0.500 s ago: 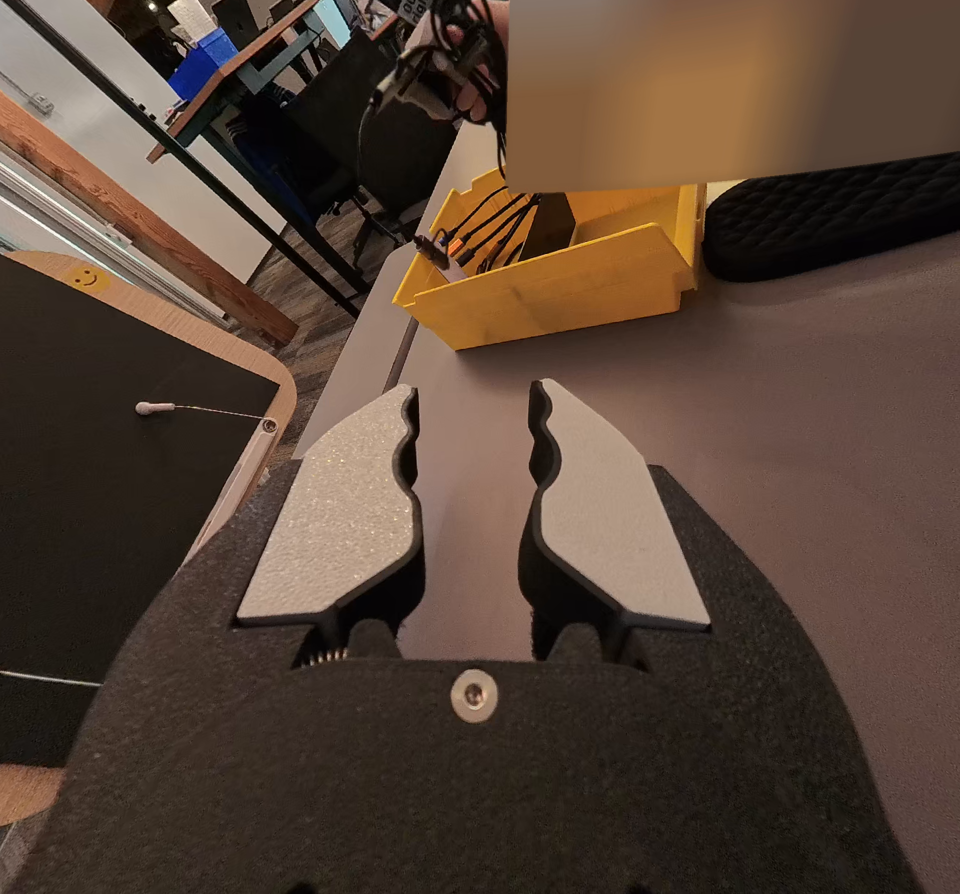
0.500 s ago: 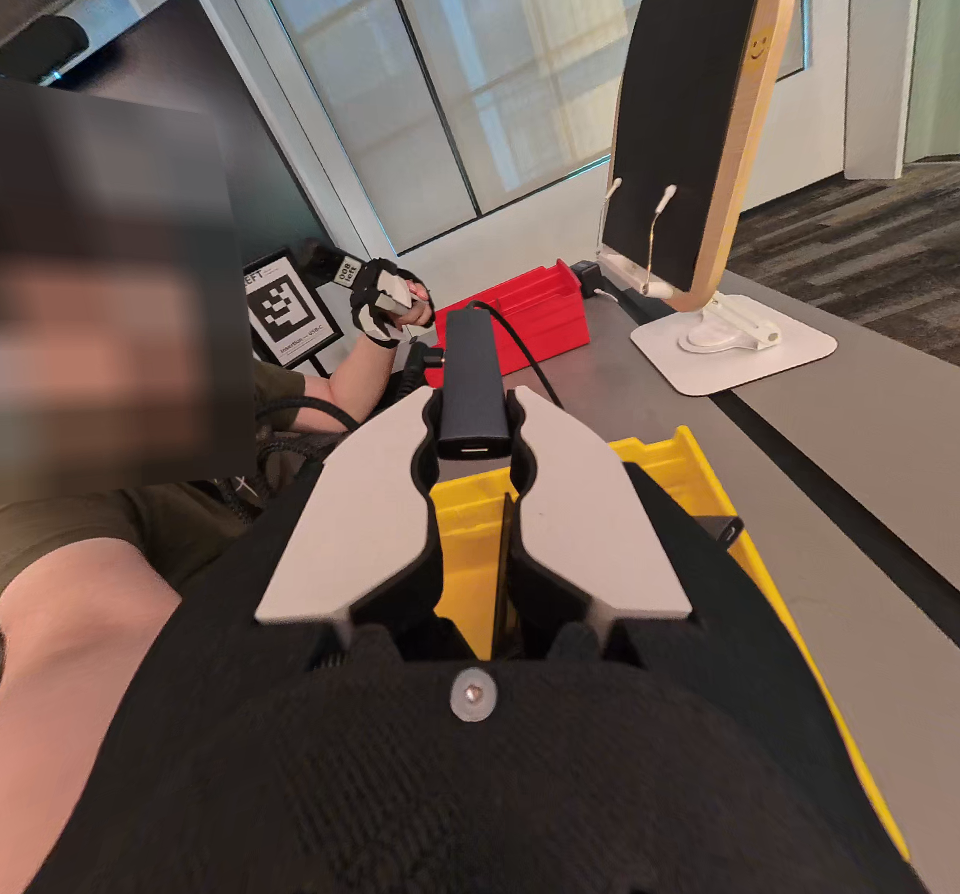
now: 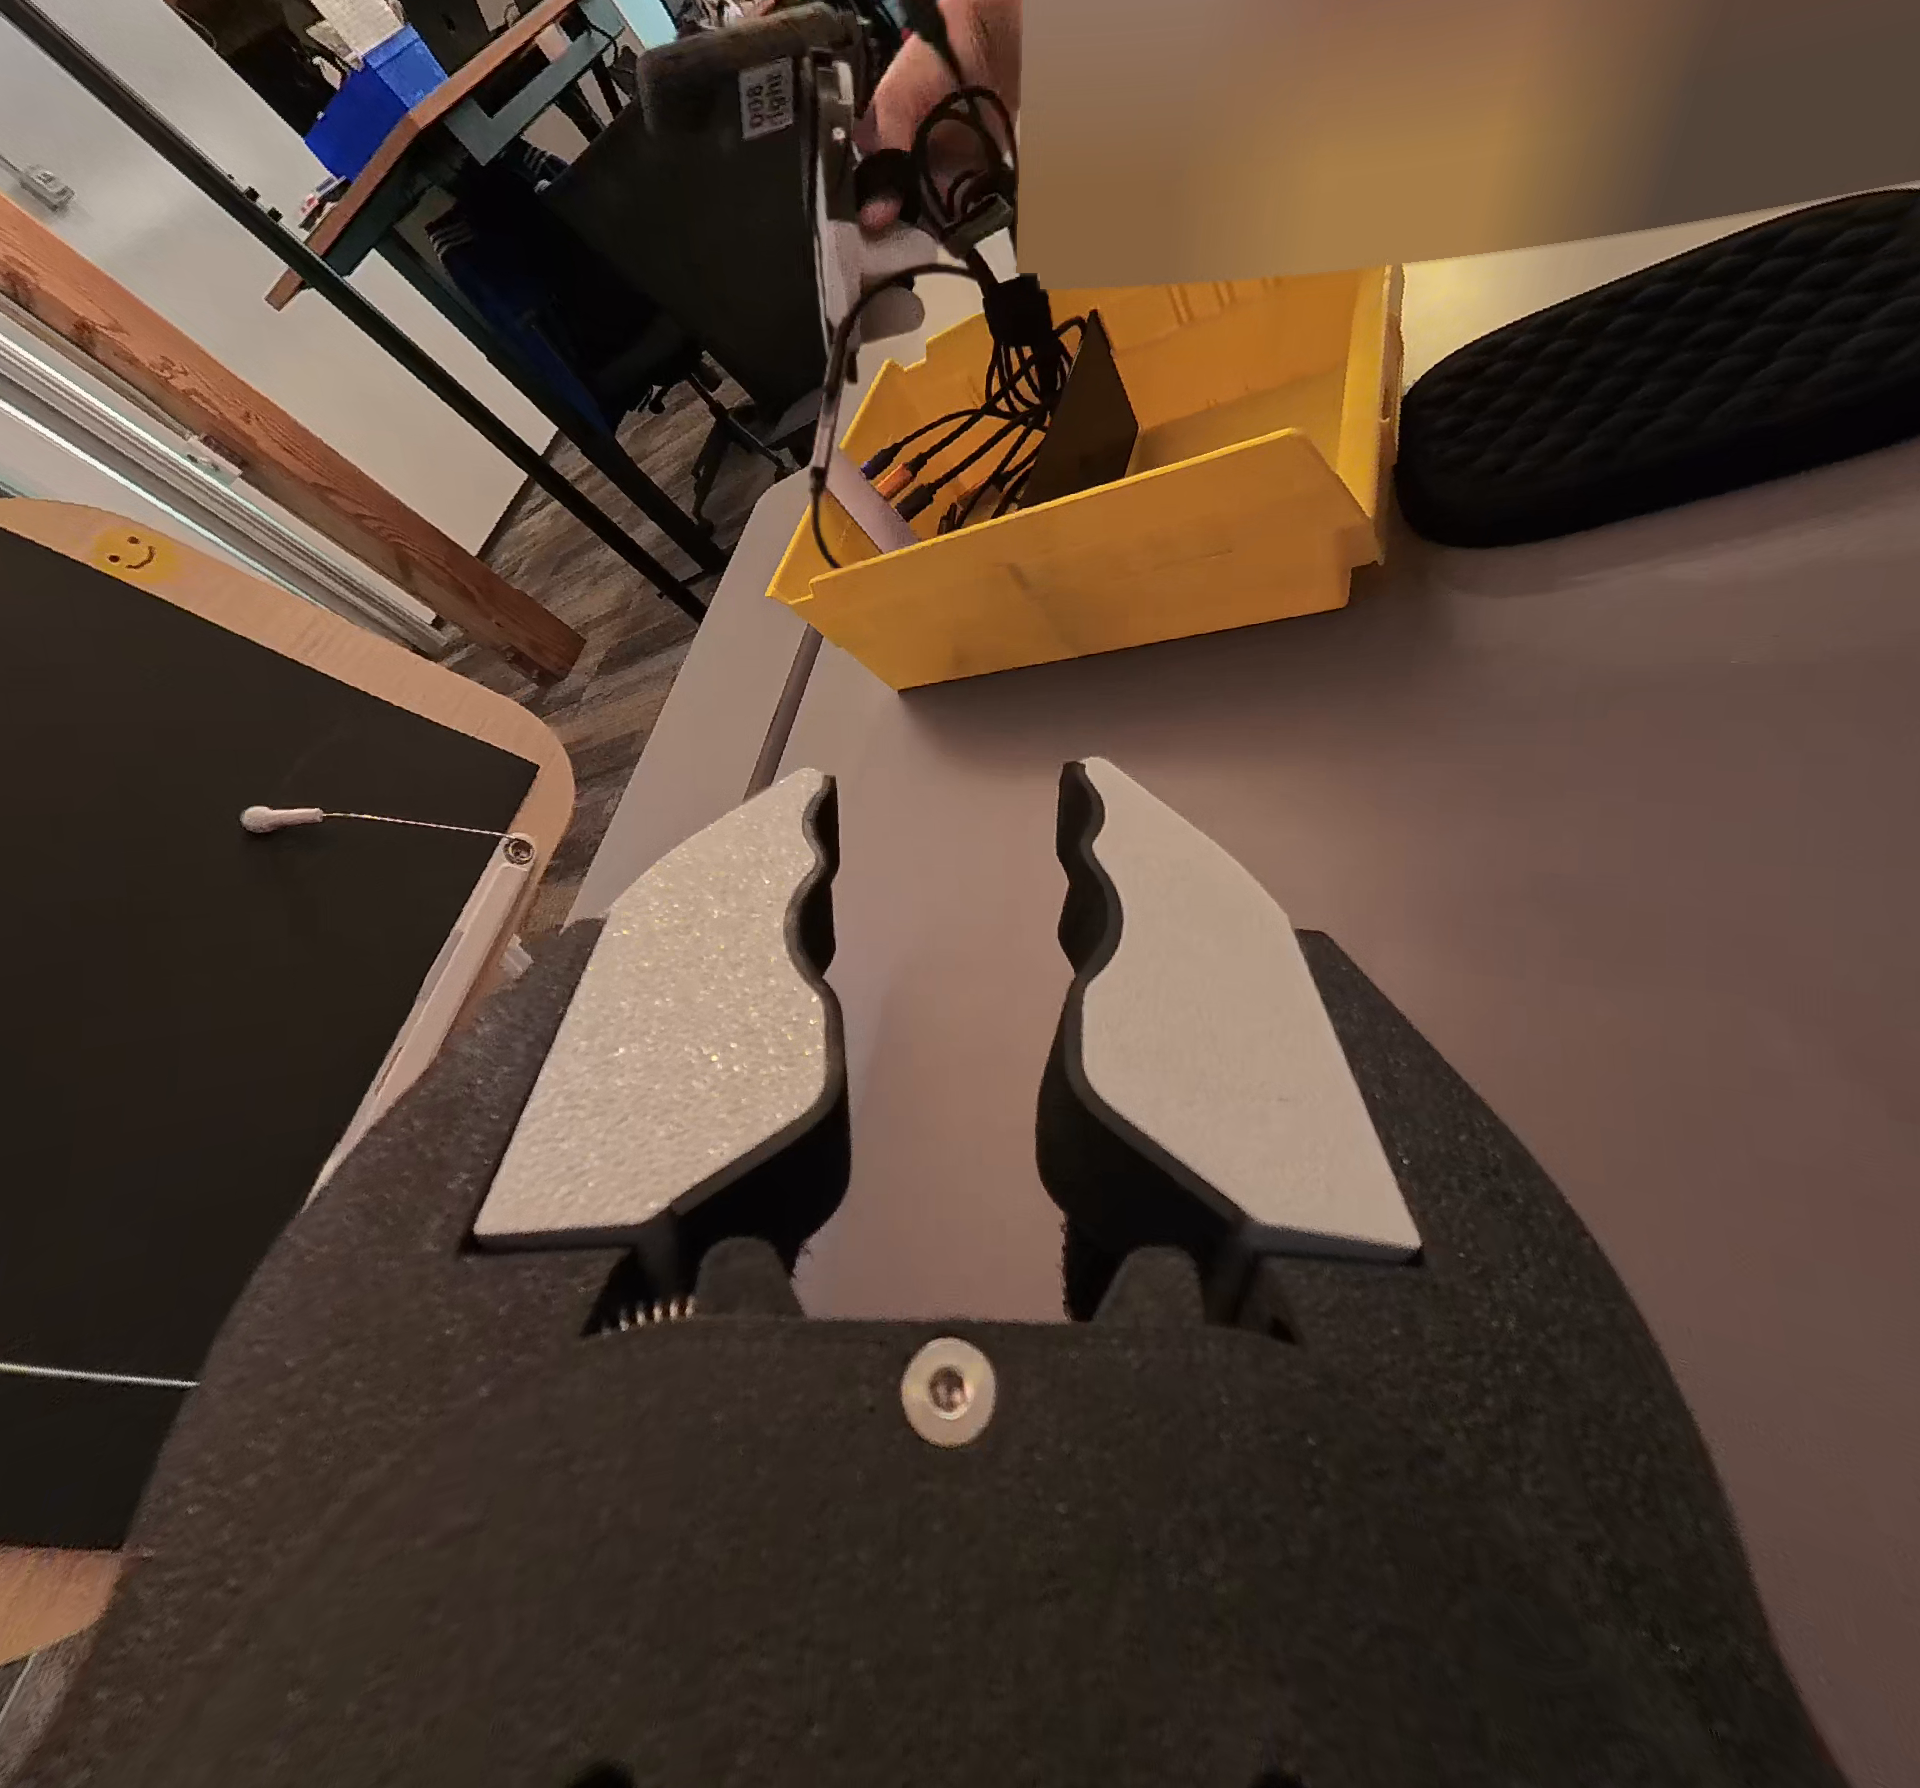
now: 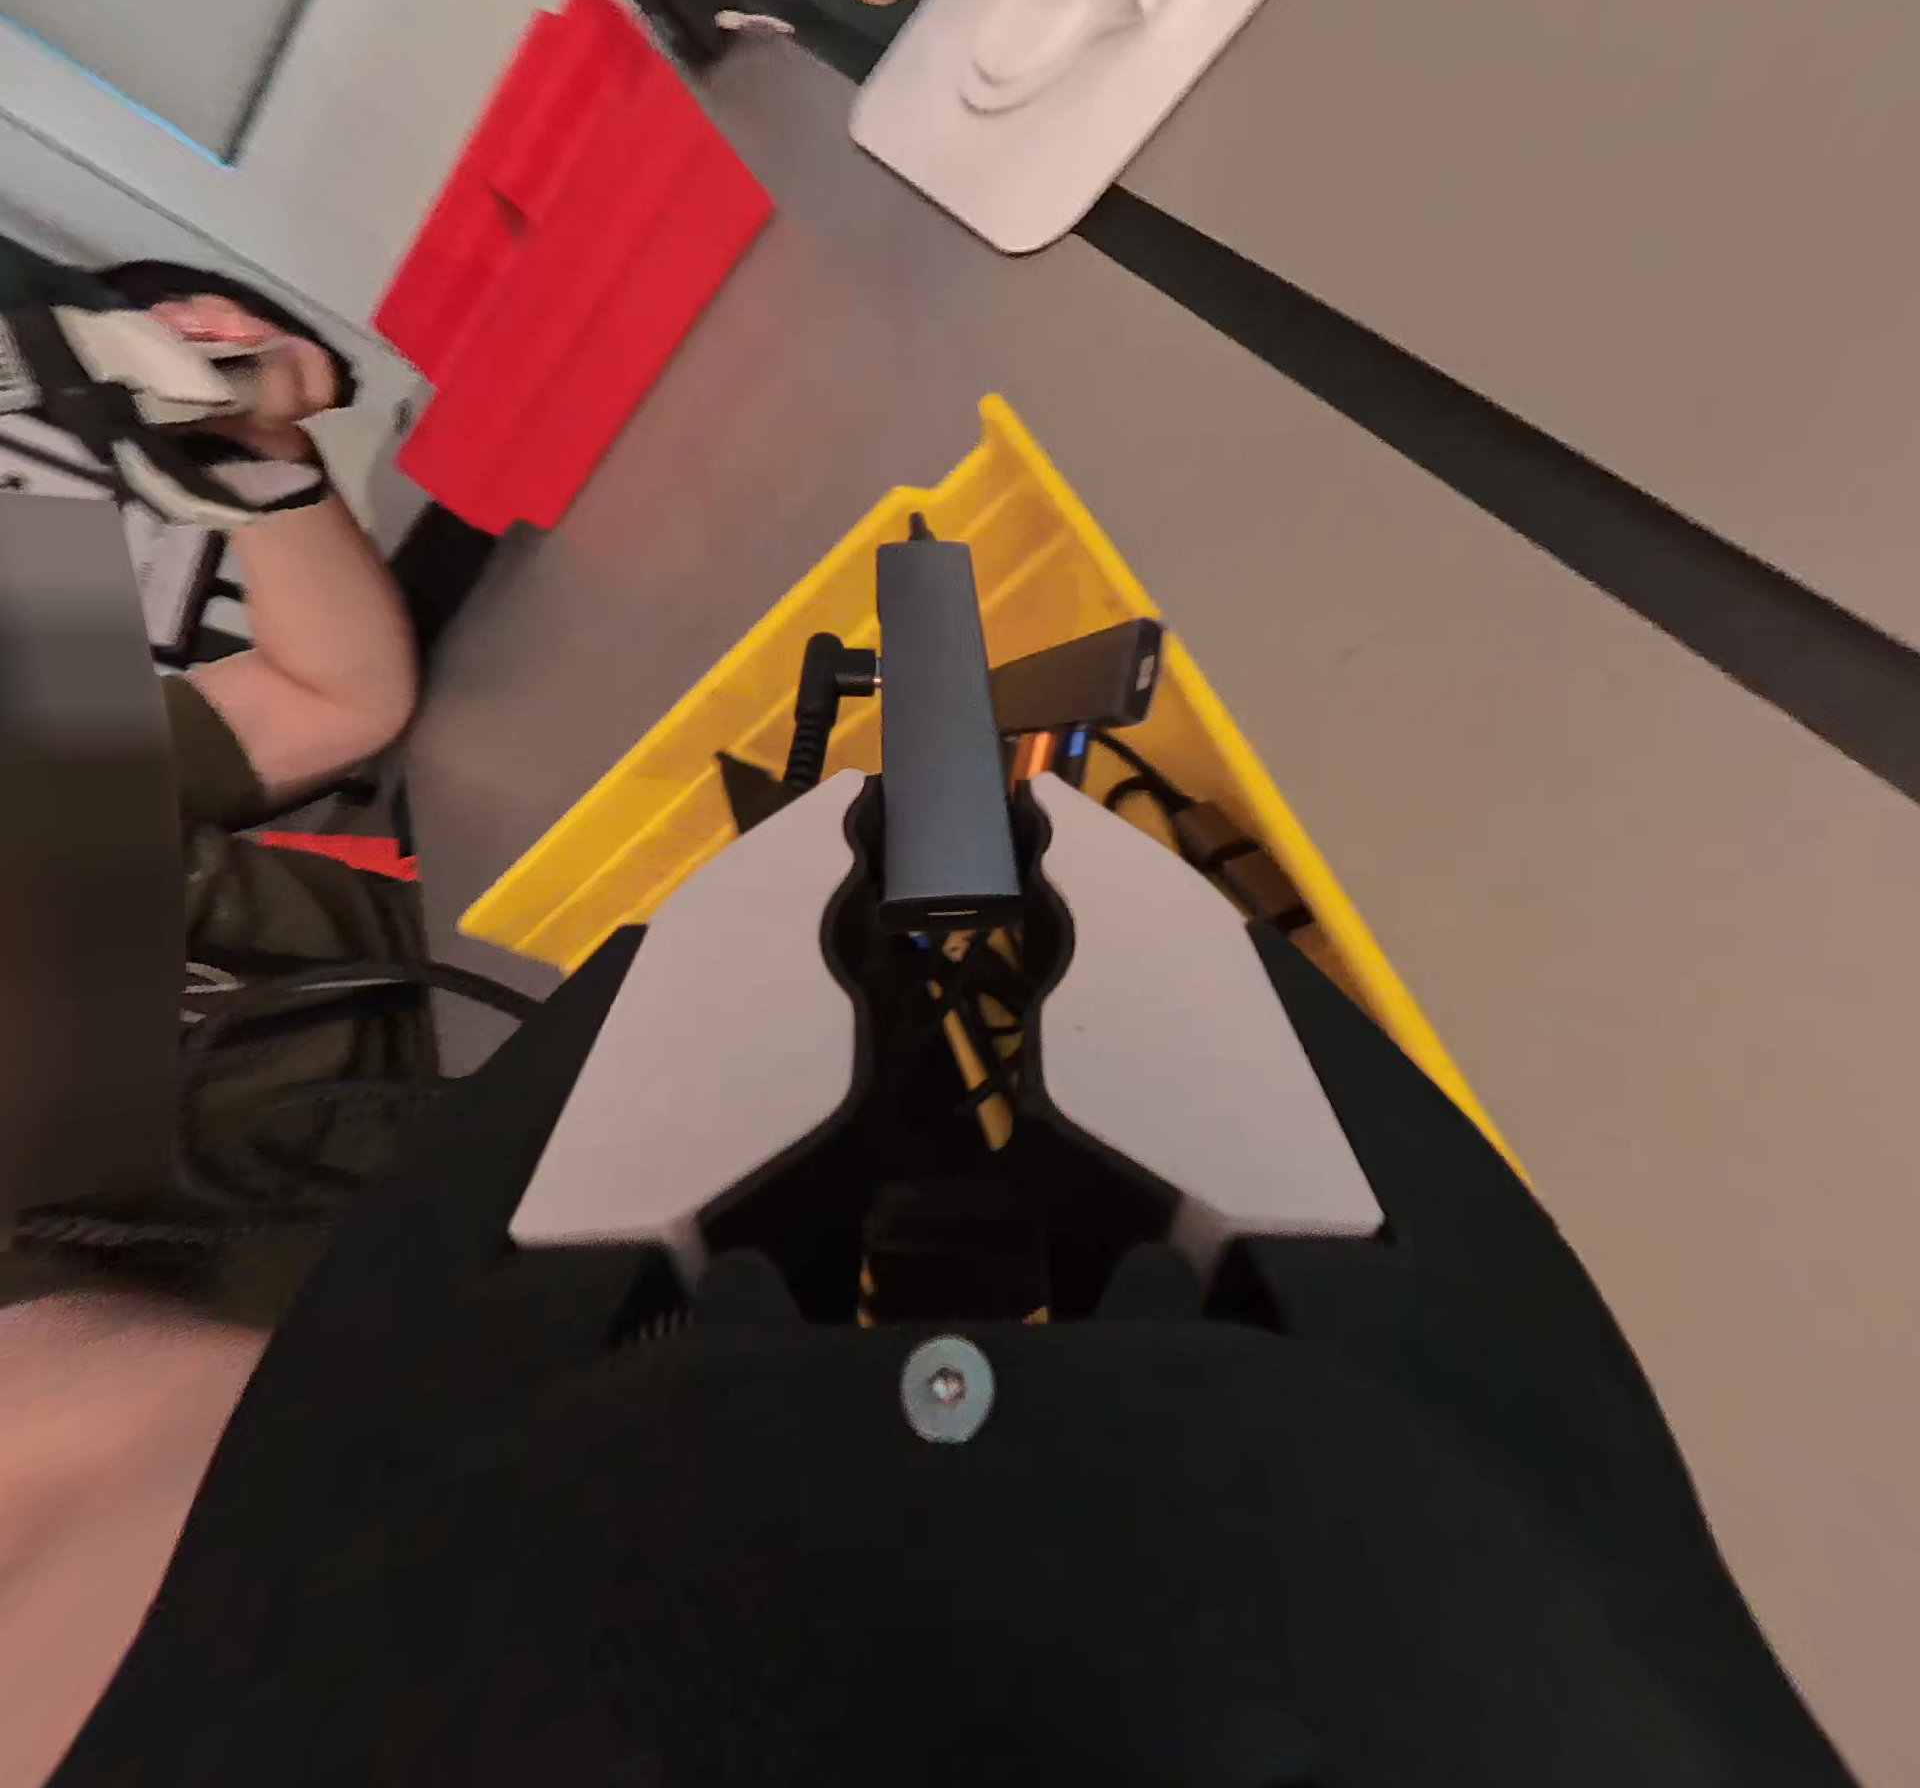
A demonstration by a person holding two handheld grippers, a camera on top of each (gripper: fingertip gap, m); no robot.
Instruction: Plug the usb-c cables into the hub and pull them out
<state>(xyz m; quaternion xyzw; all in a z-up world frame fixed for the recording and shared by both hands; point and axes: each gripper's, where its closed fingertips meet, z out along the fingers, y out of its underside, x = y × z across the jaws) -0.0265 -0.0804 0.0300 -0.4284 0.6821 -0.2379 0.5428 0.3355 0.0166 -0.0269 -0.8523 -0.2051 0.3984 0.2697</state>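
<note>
My right gripper (image 4: 951, 782) is shut on a dark grey hub (image 4: 940, 720) and points it down over a yellow bin (image 4: 665, 782). A black cable plug (image 4: 831, 684) sits in the hub's left side. A second dark hub (image 4: 1081, 689) and several cables (image 4: 1216, 834) lie in the bin. My left gripper (image 3: 945, 777) is open and empty, low over the grey table (image 3: 1455, 907), short of the yellow bin (image 3: 1091, 585). A bundle of black cables (image 3: 997, 388) hangs from the right hand (image 3: 935, 55) into the bin beside a black divider (image 3: 1086, 419).
A red bin (image 4: 561, 252) and a white stand base (image 4: 1039, 76) sit beyond the yellow bin. A black board with a wooden rim (image 3: 208, 907) stands left of my left gripper. A black padded rest (image 3: 1662, 377) lies to the right of the bin. The gap from one gripper's tips to the other's is roughly 40 cm.
My right gripper has tipped down and dropped over the yellow bin, still holding the hub. The left gripper has stayed open in about the same place.
</note>
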